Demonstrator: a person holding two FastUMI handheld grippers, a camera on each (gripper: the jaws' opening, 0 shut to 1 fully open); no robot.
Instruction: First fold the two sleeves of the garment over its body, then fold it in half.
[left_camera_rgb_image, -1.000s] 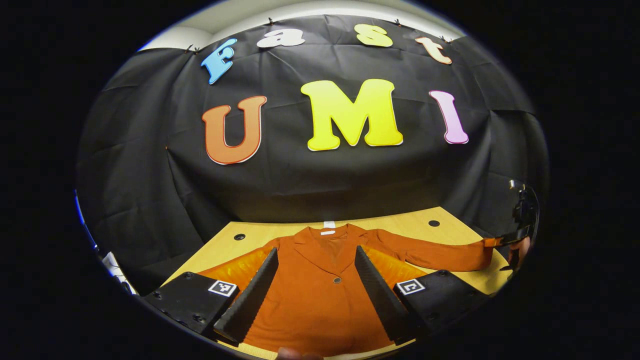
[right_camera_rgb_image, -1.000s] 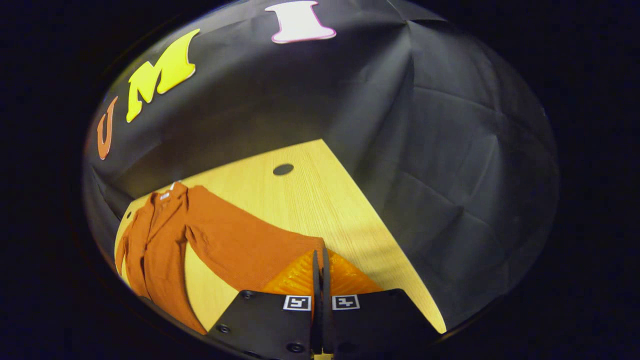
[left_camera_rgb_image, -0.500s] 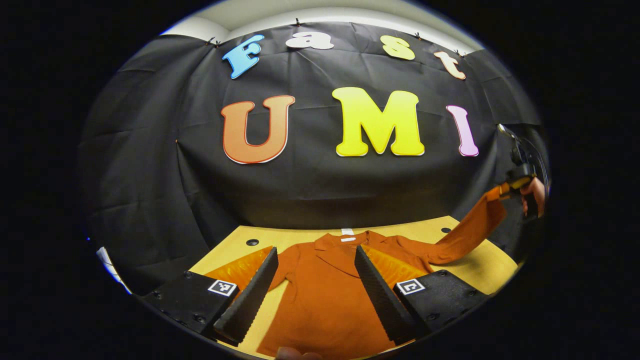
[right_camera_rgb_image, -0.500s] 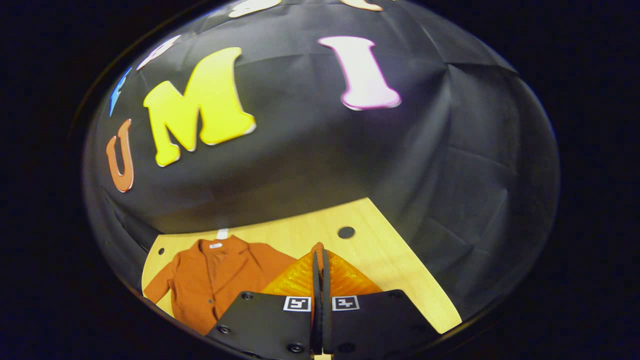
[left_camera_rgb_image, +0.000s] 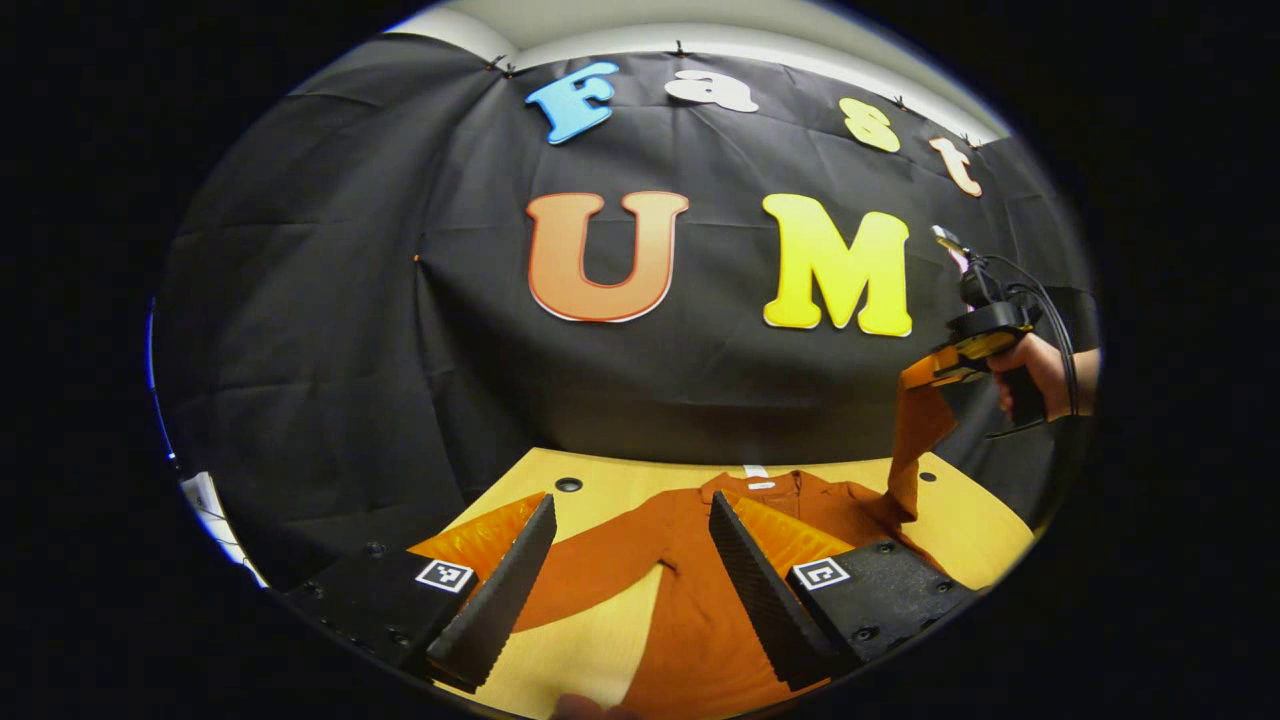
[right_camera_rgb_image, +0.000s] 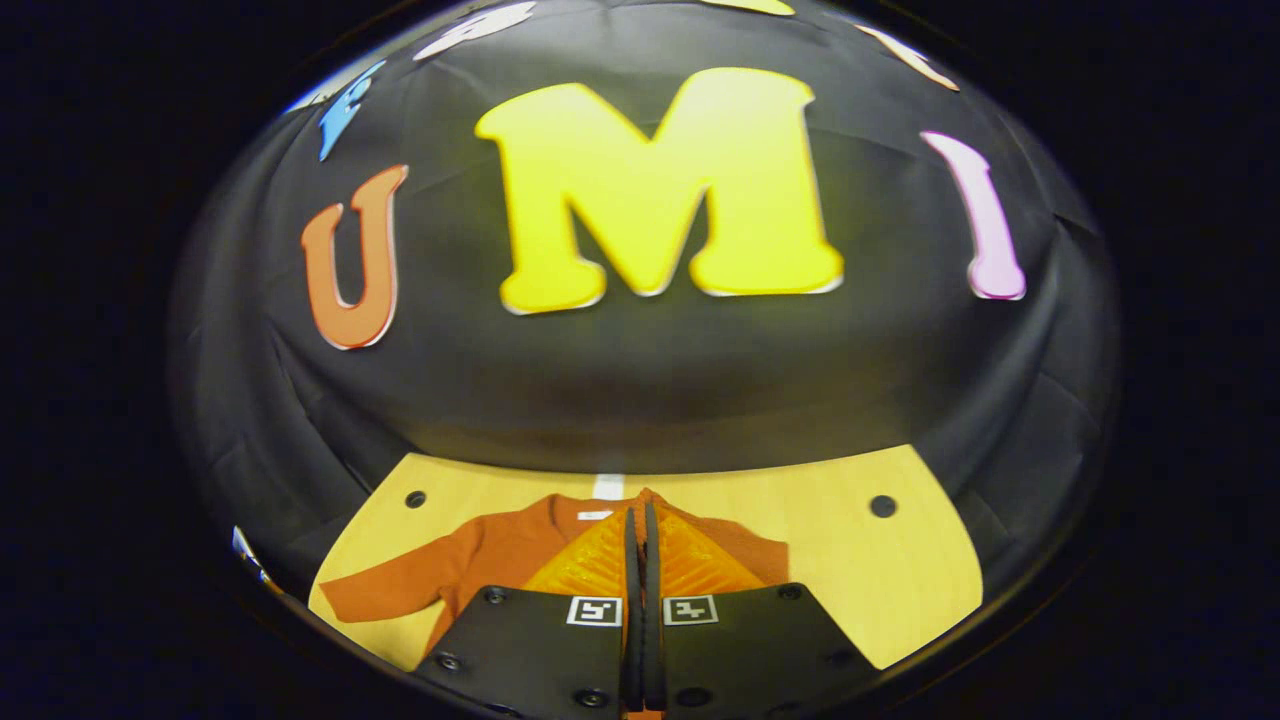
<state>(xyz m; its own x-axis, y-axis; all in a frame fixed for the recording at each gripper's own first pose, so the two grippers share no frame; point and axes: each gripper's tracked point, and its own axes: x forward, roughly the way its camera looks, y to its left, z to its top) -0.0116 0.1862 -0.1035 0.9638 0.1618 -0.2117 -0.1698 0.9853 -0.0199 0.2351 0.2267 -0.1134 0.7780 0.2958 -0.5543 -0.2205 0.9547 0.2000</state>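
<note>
An orange jacket (left_camera_rgb_image: 700, 620) lies flat on the wooden table (left_camera_rgb_image: 985, 540), collar toward the back wall. My right gripper (left_camera_rgb_image: 938, 368), held by a hand (left_camera_rgb_image: 1040, 372), is shut on the cuff of one sleeve (left_camera_rgb_image: 912, 440), which hangs from it high above the table's right side. In the right gripper view the gripper (right_camera_rgb_image: 640, 512) is pinched together over the jacket (right_camera_rgb_image: 500, 545), near its collar. The other sleeve (left_camera_rgb_image: 590, 570) lies stretched out on the table. My left gripper (left_camera_rgb_image: 630, 590) hovers open over that sleeve and the jacket body, holding nothing.
The table (right_camera_rgb_image: 850, 560) has round holes at its back corners (right_camera_rgb_image: 882, 505) (right_camera_rgb_image: 415, 498). A white strip (right_camera_rgb_image: 607, 485) sits at the back edge behind the collar. Black cloth walls stand close behind and beside the table. Bare wood shows on the right.
My right gripper has lifted the sleeve cuff off the table and carried it up and inward over the jacket. The left gripper has shifted left, still open.
</note>
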